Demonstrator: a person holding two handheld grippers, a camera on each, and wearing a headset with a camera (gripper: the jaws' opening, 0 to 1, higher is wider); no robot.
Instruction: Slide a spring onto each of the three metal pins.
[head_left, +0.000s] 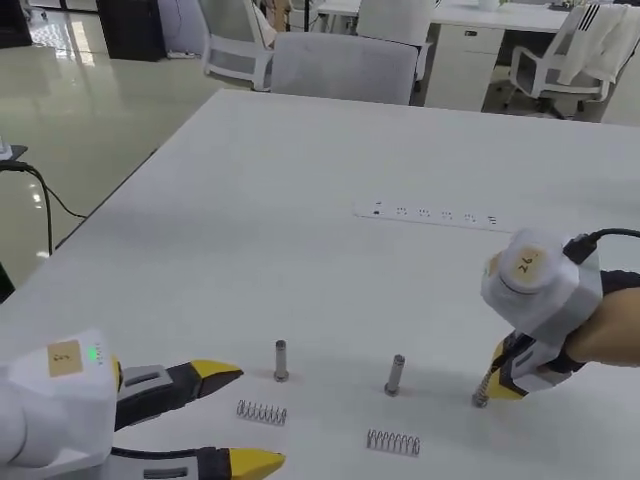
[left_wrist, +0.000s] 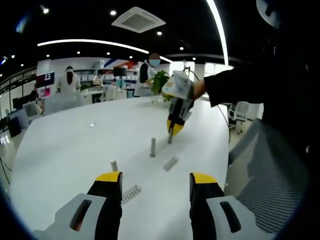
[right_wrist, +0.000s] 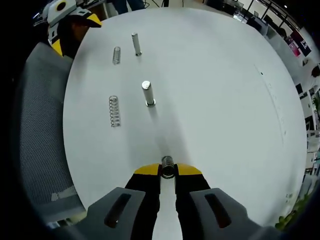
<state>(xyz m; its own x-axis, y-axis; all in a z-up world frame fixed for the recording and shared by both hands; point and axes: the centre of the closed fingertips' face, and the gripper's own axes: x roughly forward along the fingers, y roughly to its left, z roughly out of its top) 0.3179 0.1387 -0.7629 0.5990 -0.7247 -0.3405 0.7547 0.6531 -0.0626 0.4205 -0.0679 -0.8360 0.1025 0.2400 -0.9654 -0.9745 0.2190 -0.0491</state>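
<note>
Two bare metal pins stand upright on the white table, one on the left (head_left: 281, 361) (right_wrist: 135, 43) and one in the middle (head_left: 395, 374) (right_wrist: 147, 93). To their right my right gripper (head_left: 508, 384) (right_wrist: 167, 172) is shut on a spring (head_left: 486, 384) (right_wrist: 167, 166) that leans with its lower end at the table; I cannot tell whether a pin is inside it. Two loose springs lie in front of the pins, one on the left (head_left: 262, 412) (left_wrist: 131, 193) and one further right (head_left: 393, 442) (left_wrist: 171, 163). My left gripper (head_left: 245, 417) (left_wrist: 155, 180) is open next to the left spring.
A flush socket strip (head_left: 430, 214) sits in the table (head_left: 300, 200) beyond the pins. Office chairs (head_left: 345, 65) stand at the far edge. The table's near edge lies close to the loose springs.
</note>
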